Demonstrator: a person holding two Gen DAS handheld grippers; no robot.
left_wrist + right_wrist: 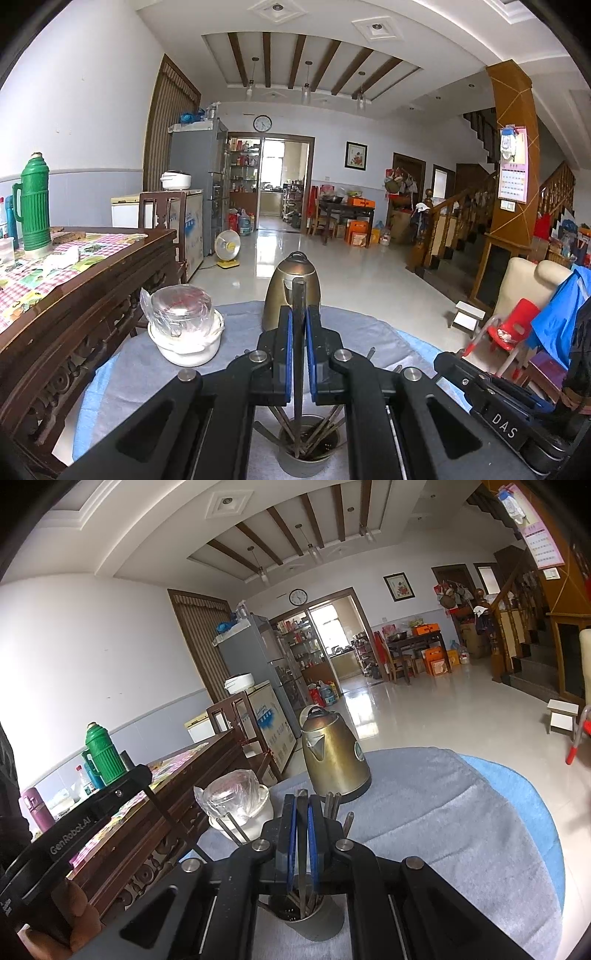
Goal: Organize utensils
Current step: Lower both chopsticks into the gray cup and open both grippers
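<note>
A metal utensil cup (306,465) stands on the blue-grey cloth right under my left gripper (298,317), with several dark chopsticks (325,428) leaning in it. The left gripper's blue pads are shut on one upright dark chopstick (298,291) whose lower end reaches into the cup. In the right wrist view the same cup (317,923) sits below my right gripper (302,805), which is shut on another upright chopstick (302,801). More chopstick tips (332,801) stick up beside it.
A brass kettle (293,280) stands just behind the cup. At left is a white bowl (188,347) under plastic wrap. A dark wooden table (92,280) with a green thermos (35,206) borders the left. The cloth-covered table edge (535,812) curves off at right.
</note>
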